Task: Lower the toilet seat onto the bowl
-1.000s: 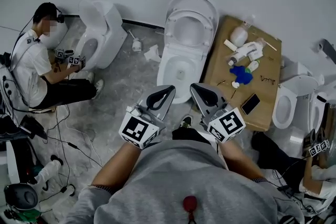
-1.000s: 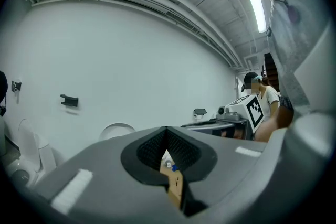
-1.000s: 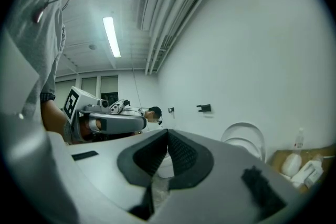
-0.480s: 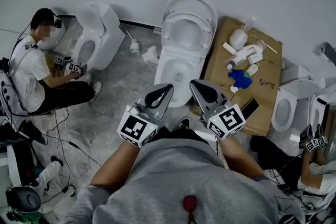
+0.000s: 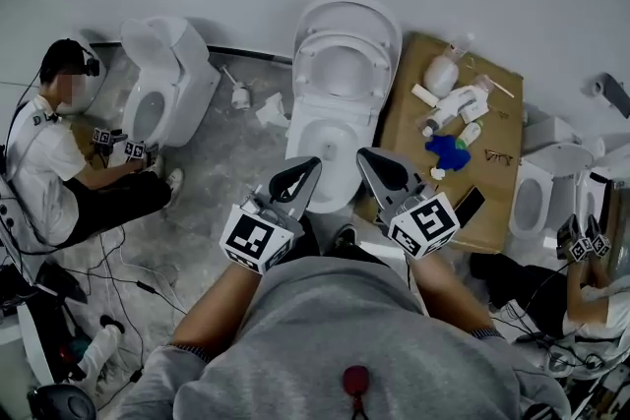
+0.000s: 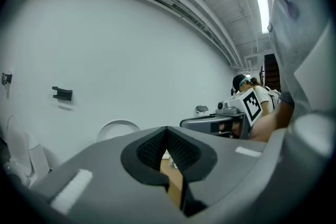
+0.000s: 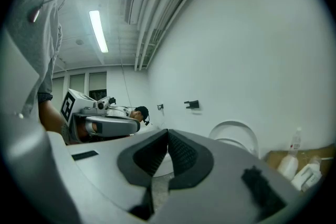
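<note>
Seat (image 5: 345, 38) stands raised against lid (image 5: 352, 10), upper centre, over bowl (image 5: 295, 148). Left gripper (image 5: 305, 166) and right gripper (image 5: 370, 158) sit below it, jaws together, empty. I judge closed tips suit tipping it down.

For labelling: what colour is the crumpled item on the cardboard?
The crumpled item is blue; head view shows it best.

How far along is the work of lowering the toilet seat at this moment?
Nothing looks done: the toilet seat stands upright above the bowl. In hand: the left gripper and right gripper, both shut and empty, hover before the bowl. Left: reach the seat and lower it.
</note>
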Demonstrator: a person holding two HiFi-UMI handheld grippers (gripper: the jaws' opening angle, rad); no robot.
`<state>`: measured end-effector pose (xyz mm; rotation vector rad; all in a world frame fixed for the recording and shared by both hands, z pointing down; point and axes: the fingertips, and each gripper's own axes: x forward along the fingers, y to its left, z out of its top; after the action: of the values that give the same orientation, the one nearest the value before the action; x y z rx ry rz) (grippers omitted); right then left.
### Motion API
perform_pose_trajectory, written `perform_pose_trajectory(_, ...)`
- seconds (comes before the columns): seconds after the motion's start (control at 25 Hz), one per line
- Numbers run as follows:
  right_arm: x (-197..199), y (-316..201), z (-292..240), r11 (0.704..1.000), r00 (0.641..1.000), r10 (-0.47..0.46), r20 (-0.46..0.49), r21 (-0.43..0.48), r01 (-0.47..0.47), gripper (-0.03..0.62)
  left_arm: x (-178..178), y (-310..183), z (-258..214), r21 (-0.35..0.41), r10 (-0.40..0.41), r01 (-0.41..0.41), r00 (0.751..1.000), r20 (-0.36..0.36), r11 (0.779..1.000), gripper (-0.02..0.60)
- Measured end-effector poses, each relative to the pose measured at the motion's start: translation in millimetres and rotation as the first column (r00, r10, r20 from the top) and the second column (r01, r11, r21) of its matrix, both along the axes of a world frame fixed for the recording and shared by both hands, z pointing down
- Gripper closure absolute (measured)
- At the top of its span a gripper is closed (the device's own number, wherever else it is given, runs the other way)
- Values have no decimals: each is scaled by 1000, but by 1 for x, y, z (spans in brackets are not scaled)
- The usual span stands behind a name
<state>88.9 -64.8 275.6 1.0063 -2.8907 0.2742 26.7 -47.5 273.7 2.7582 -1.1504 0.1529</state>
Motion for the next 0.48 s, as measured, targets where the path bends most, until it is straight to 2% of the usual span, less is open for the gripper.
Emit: perform_pose_trajectory(0.48, -23, -81, 11, 989, 989, 144, -40, -23, -145, 580, -18, -97, 1, 10, 164, -164, 986, -5, 986, 572)
